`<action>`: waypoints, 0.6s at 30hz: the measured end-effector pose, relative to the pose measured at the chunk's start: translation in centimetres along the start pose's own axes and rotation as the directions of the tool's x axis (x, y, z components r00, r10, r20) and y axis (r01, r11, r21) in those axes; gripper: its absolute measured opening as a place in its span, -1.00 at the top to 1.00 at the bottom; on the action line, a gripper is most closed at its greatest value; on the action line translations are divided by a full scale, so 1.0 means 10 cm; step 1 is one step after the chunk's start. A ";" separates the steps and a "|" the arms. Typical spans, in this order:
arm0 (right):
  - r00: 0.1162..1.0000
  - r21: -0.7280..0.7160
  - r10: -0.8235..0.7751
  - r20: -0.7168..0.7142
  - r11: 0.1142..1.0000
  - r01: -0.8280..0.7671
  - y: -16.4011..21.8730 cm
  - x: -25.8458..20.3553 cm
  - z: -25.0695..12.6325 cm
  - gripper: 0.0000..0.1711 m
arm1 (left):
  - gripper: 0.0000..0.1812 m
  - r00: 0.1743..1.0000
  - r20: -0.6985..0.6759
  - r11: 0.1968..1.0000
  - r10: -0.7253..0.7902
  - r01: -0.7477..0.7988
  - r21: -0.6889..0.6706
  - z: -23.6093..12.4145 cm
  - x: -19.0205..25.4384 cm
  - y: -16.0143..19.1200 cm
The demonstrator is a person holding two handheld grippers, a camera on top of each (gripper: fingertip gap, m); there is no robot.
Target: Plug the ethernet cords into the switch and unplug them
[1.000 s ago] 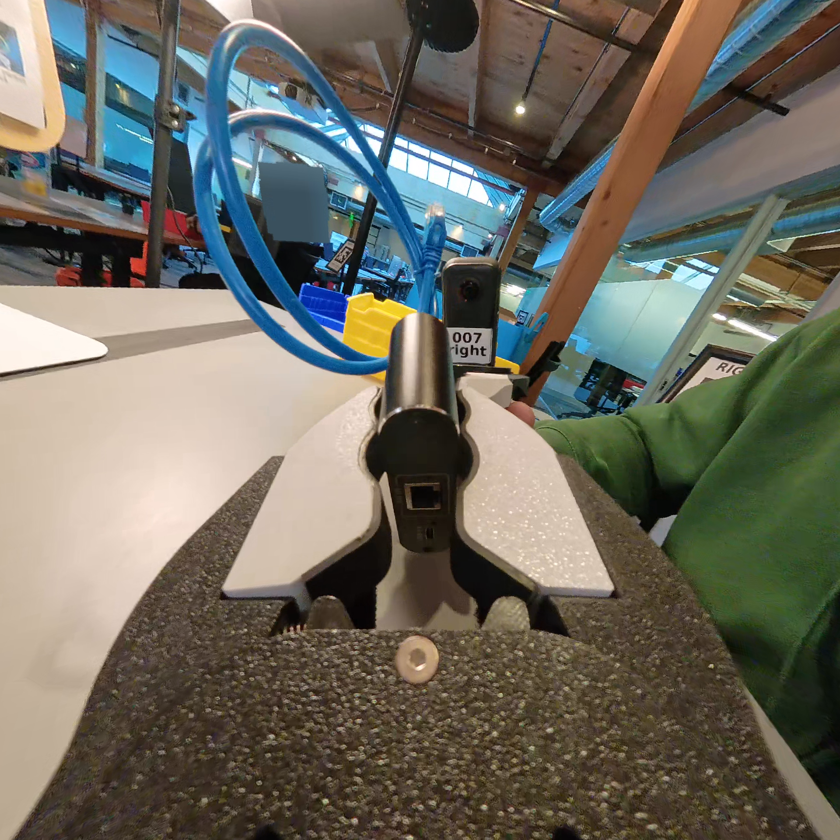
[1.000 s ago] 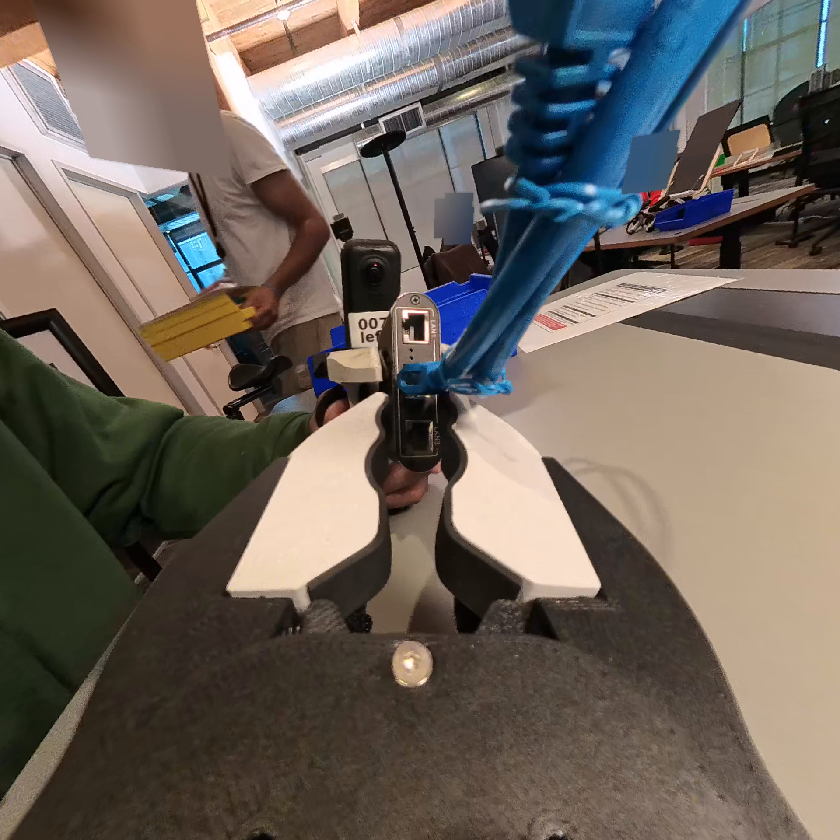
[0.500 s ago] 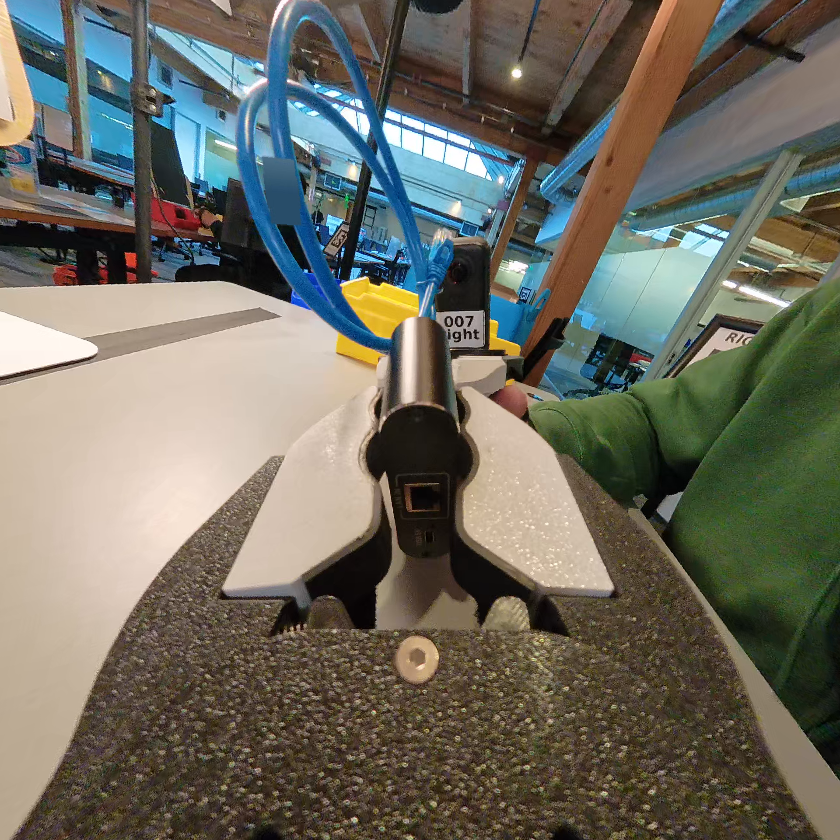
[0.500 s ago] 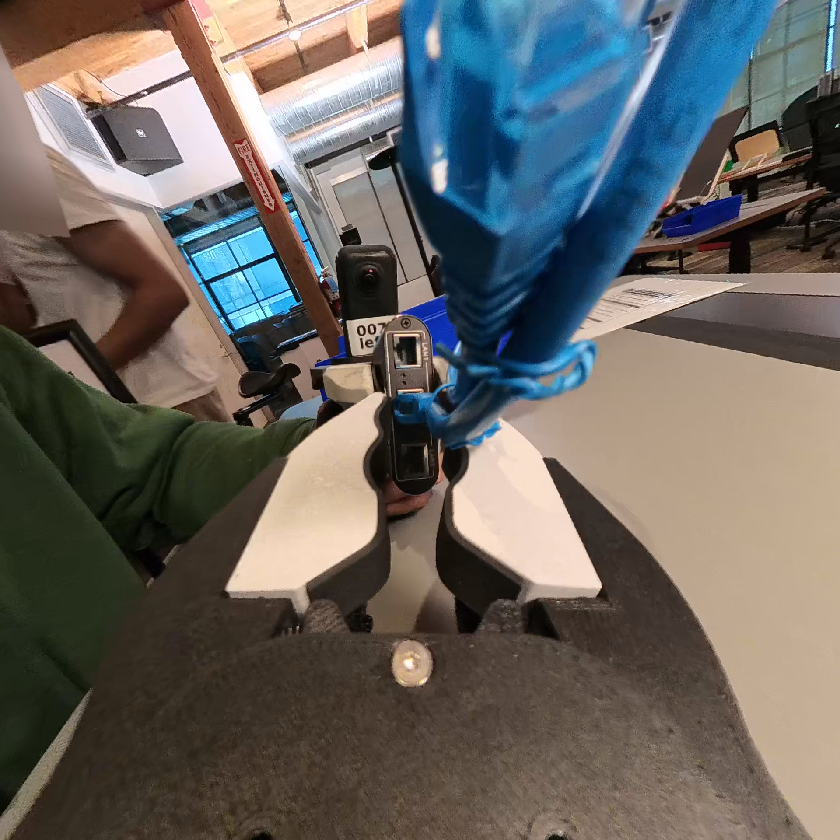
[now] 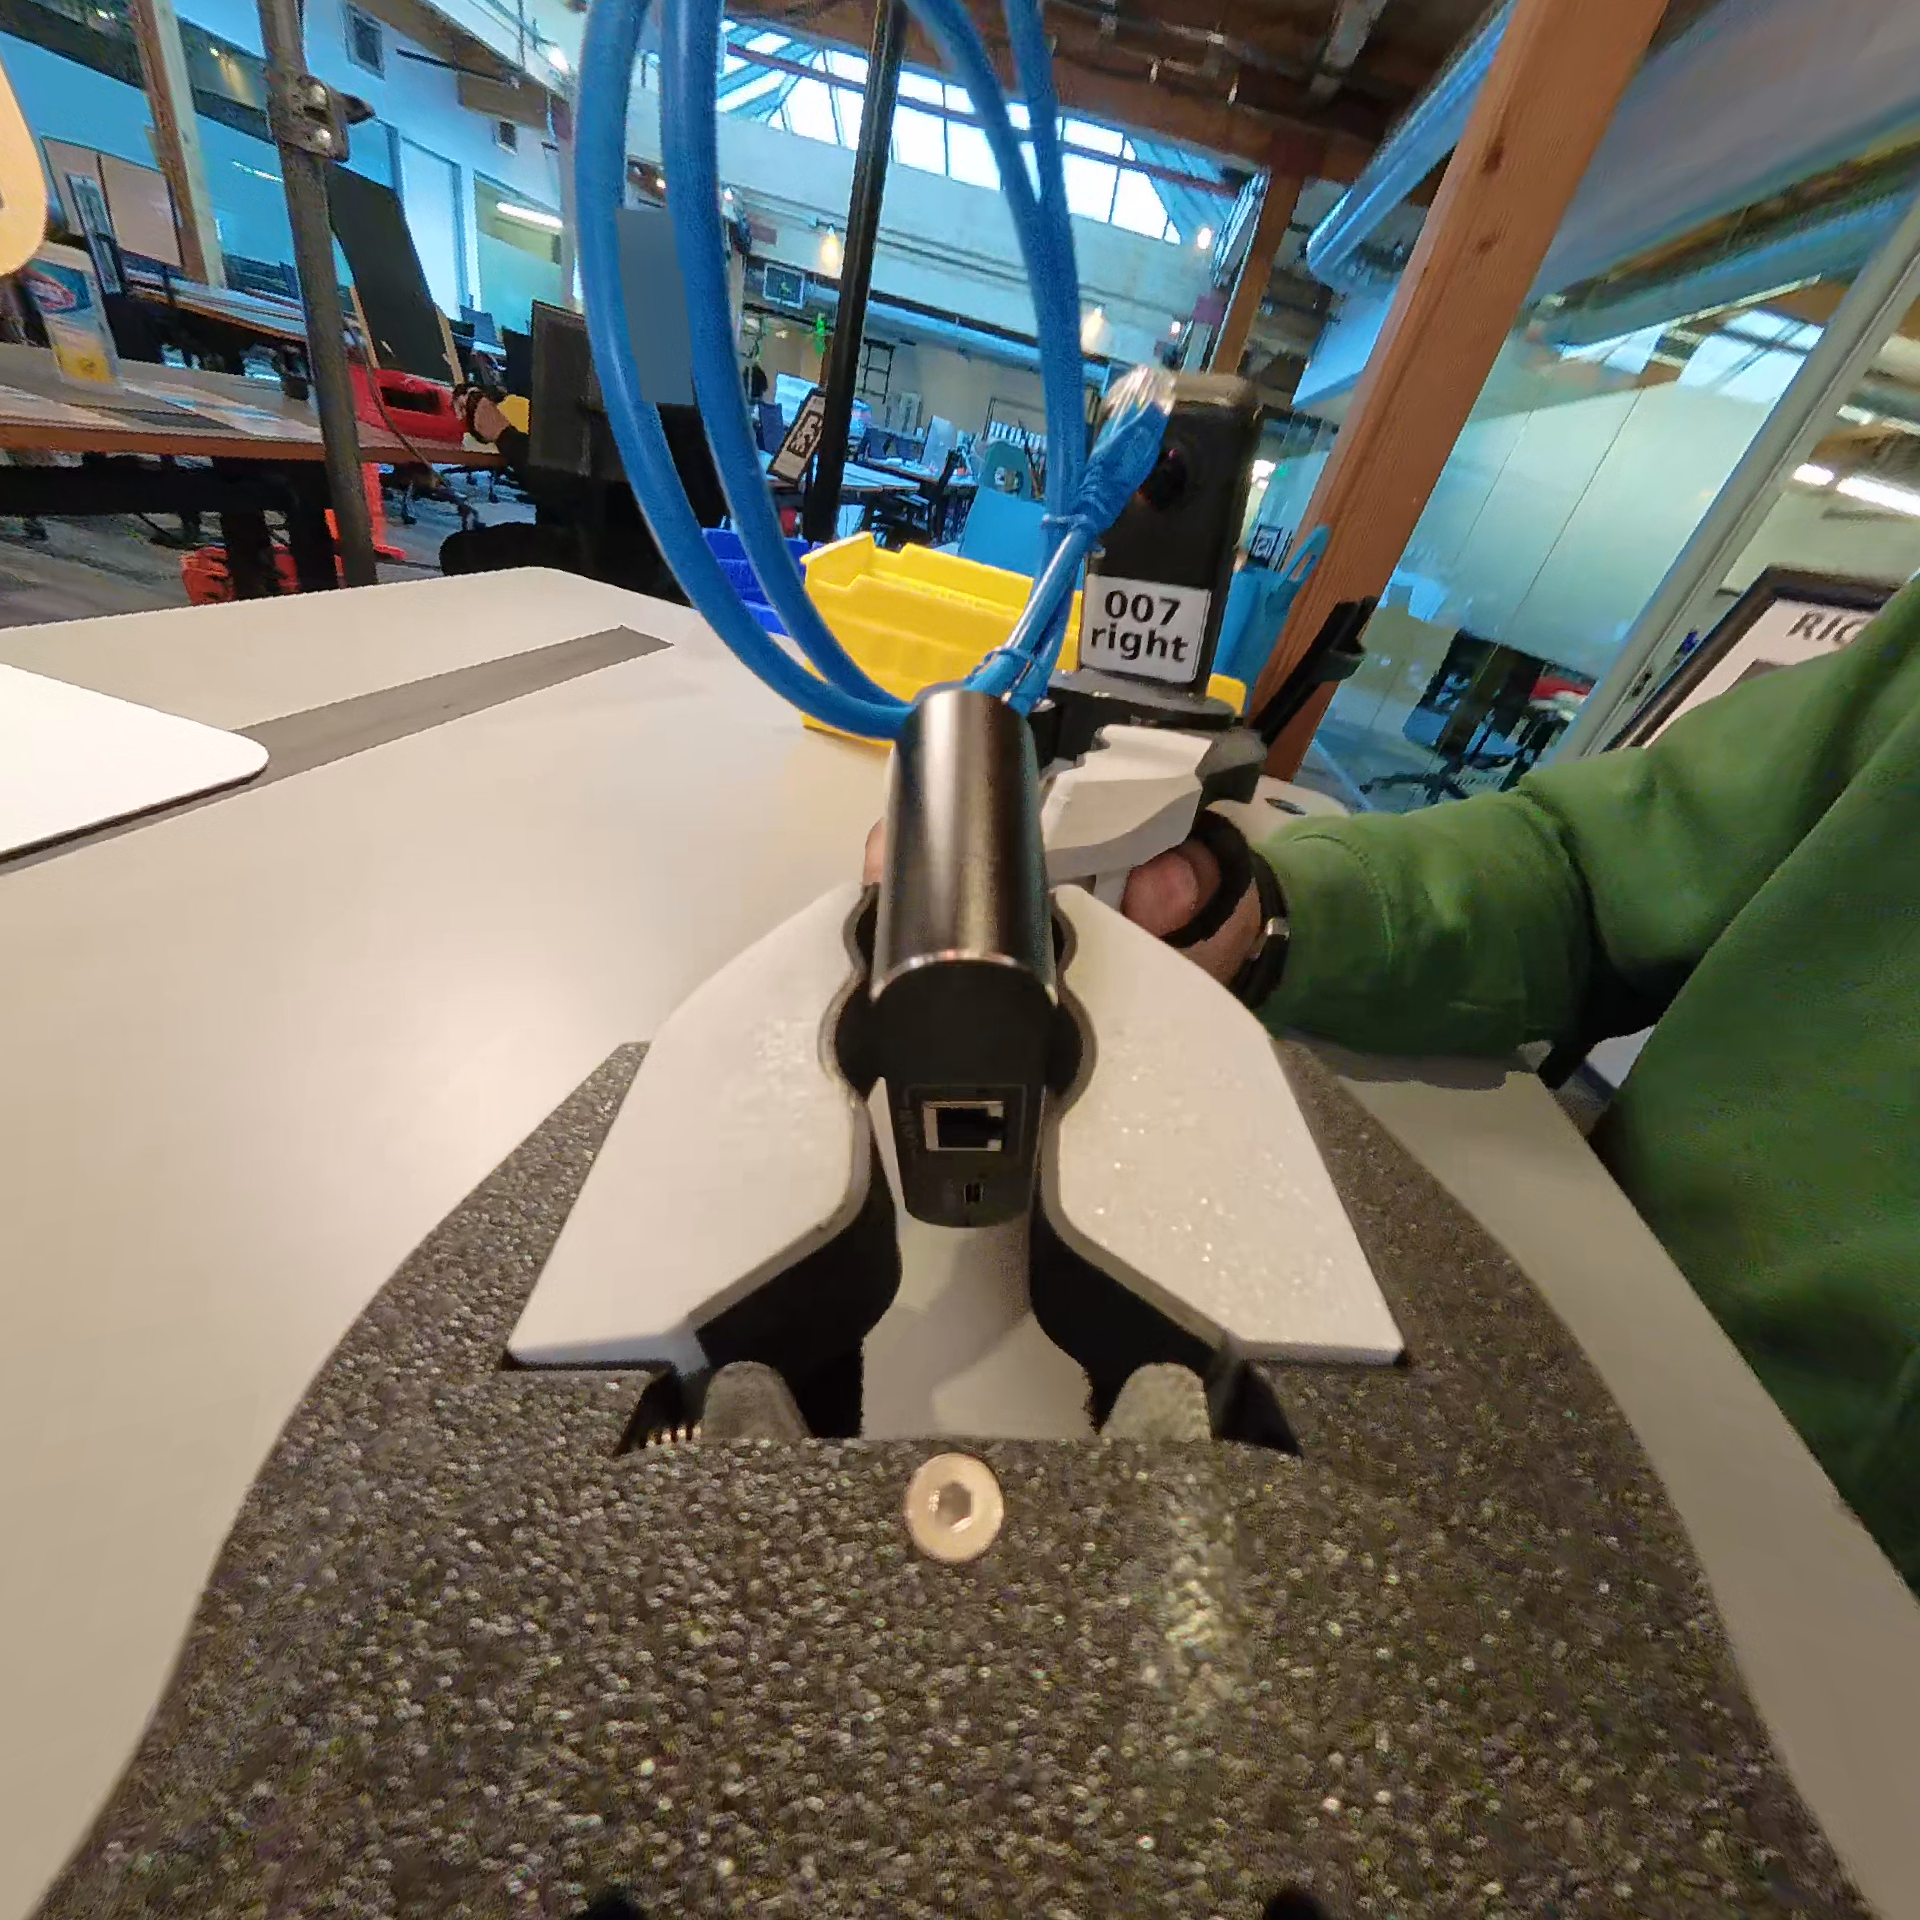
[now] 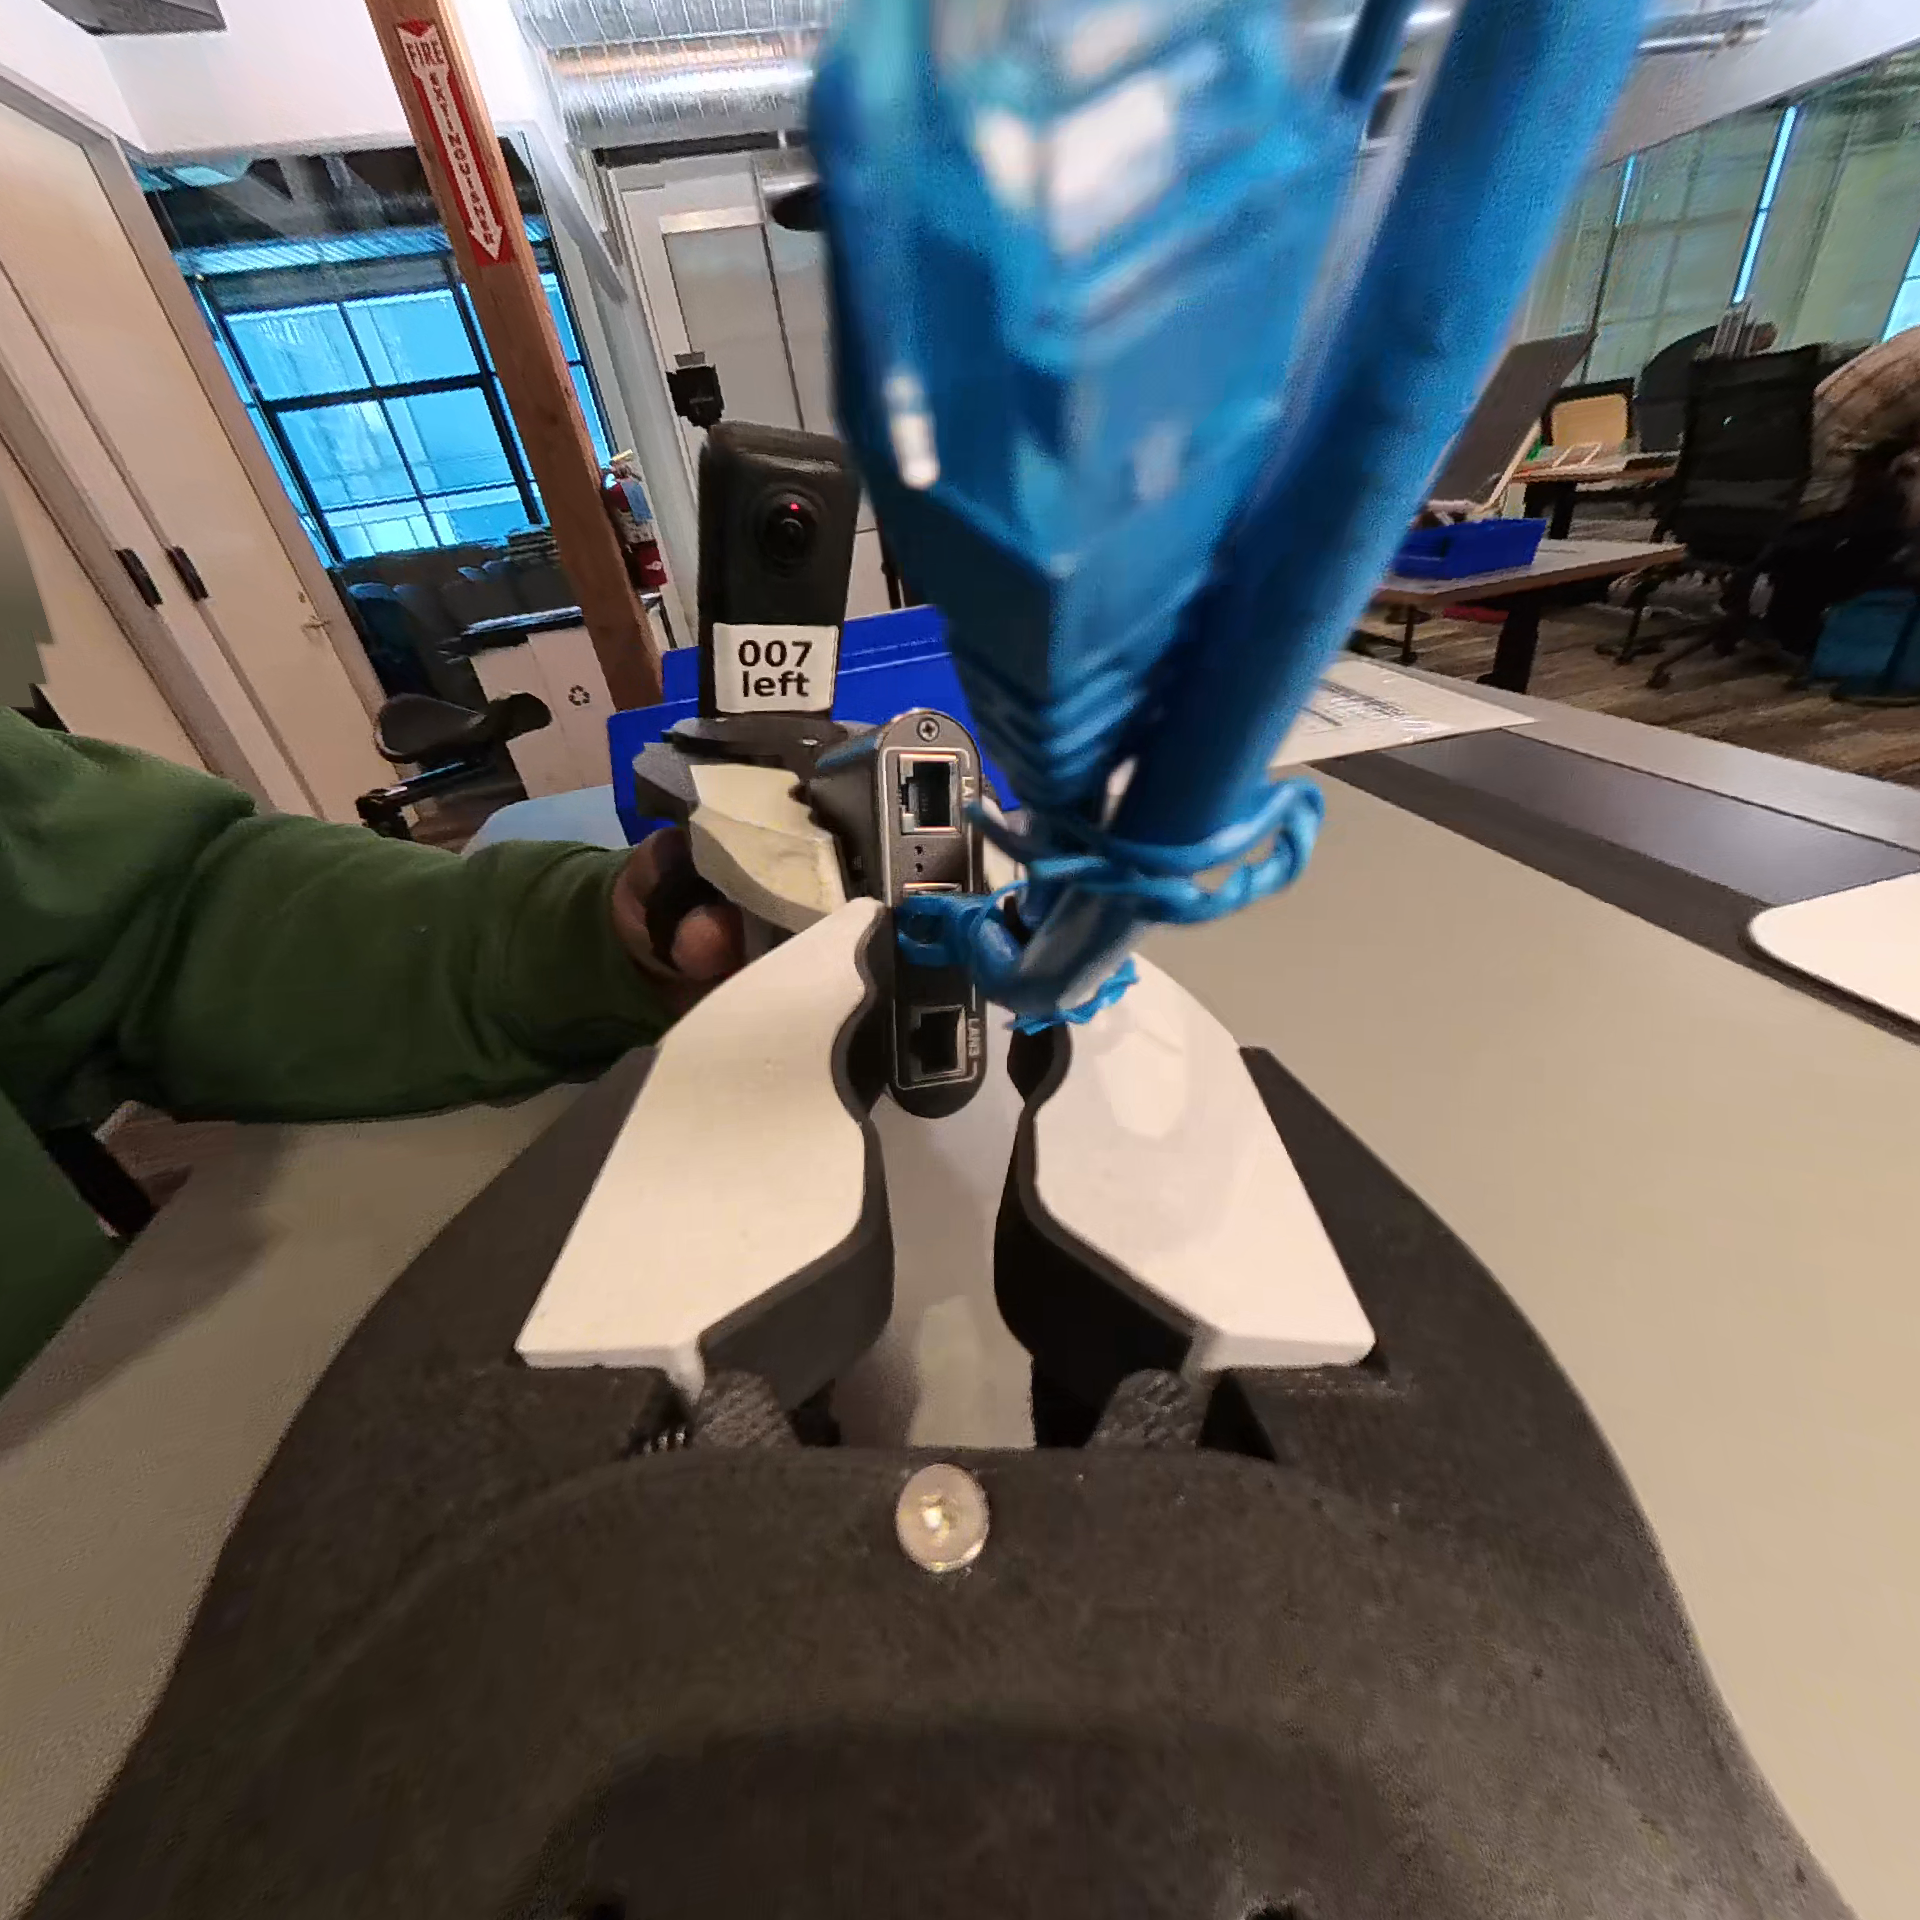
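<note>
- So far, the left gripper (image 5: 956, 997) has its jaws closed around the dark switch (image 5: 961, 883), lifted off the surface (image 5: 416, 935).
- The right gripper (image 6: 940, 997) pinches the blue cord (image 6: 1049, 935) beside the far end; every visible port is empty.
- Plugging looks undone.

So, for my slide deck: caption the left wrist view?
Left gripper clamps the black switch, blue ethernet cord looping above the grey table.
</note>
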State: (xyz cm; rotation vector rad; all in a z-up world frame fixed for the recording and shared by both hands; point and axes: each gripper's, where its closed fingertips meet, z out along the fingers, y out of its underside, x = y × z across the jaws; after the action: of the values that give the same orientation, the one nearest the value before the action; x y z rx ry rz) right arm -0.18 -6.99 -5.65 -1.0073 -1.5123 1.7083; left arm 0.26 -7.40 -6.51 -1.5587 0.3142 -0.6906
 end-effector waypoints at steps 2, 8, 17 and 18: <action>1.000 0.000 -0.018 -0.010 1.000 0.018 -0.01 0.00 -0.01 0.77 | 0.69 1.000 0.005 1.000 0.016 -0.016 -0.005 0.00 0.00 0.00; 0.994 -0.016 -0.073 -0.084 0.997 0.072 -0.05 0.01 -0.01 0.78 | 0.69 0.998 0.026 0.999 0.051 -0.051 0.004 0.00 0.00 -0.01; 0.996 -0.041 -0.077 -0.050 0.996 0.075 -0.10 -0.09 0.01 0.81 | 0.69 0.980 -0.014 0.980 0.197 -0.197 -0.011 -0.04 0.08 -0.01; 0.998 -0.046 -0.068 -0.003 0.997 0.068 -0.10 -0.13 0.01 0.81 | 0.69 0.975 -0.028 0.975 0.222 -0.223 -0.012 -0.05 0.11 -0.01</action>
State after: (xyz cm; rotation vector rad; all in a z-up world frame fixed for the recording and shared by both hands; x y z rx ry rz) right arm 0.38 -8.01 -4.49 -0.9715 -1.5707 1.6302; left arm 0.81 -8.39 -6.16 -1.5021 0.5067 -0.5347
